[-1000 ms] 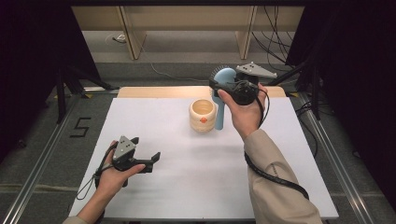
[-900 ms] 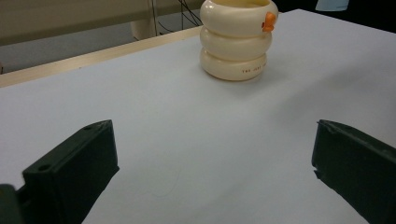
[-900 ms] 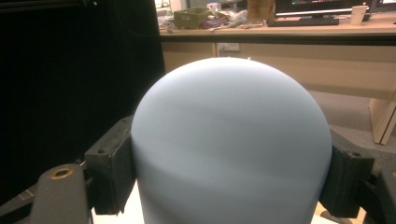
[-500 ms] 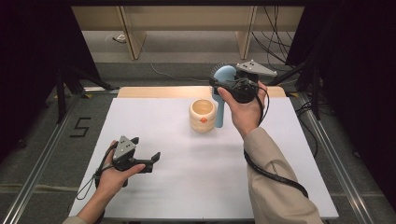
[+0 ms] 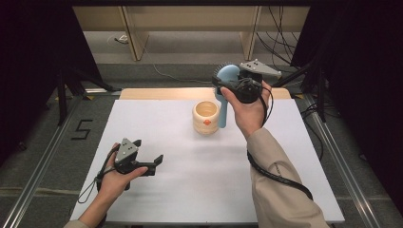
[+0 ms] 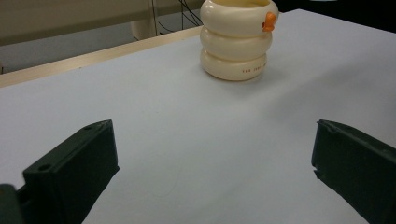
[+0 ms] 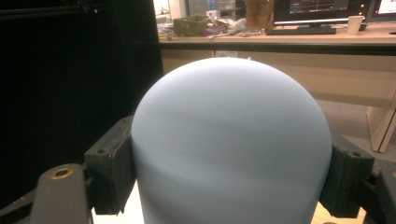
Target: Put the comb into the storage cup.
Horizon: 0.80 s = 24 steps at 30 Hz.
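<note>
Nothing has moved since the earlier frames: your right gripper (image 5: 227,84) still clamps the light-blue brush (image 5: 225,97) by its domed head, handle hanging beside the cream ringed cup (image 5: 206,117) on the white desk (image 5: 285,180). Your left gripper (image 5: 149,159) rests near the front-left, jaws wide, holding nothing.

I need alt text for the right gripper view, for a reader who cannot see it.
A rounded pale blue brush head is clamped between the right gripper's two black fingers, seen from its smooth back. Behind it stand a dark curtain and a cluttered wooden desk.
</note>
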Tool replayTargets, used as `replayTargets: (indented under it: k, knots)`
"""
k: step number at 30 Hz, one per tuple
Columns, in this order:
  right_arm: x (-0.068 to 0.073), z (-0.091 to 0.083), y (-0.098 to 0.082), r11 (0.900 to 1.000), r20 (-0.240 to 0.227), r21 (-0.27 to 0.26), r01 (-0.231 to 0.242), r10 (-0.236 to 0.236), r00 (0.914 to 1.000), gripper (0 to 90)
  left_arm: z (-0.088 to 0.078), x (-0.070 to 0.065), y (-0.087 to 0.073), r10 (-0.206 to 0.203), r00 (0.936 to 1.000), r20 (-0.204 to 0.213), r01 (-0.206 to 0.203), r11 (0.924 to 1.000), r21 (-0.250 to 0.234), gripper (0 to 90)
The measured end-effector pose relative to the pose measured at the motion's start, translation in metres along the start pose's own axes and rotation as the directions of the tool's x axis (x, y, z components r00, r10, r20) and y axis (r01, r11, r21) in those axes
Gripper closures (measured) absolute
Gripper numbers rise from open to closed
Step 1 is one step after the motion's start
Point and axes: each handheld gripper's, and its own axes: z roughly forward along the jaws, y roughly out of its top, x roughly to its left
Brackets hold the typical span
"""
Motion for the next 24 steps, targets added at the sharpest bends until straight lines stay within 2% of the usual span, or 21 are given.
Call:
replayTargets:
  k: [24]
  knots:
    - [0.0003,0.0042,0.0074,1.0,0.002,-0.017,0.004,-0.004,1.0,21.4,0.0,0.0,0.0002,-0.001,1.0,0.0,0.001,1.0,-0.003,0.3]
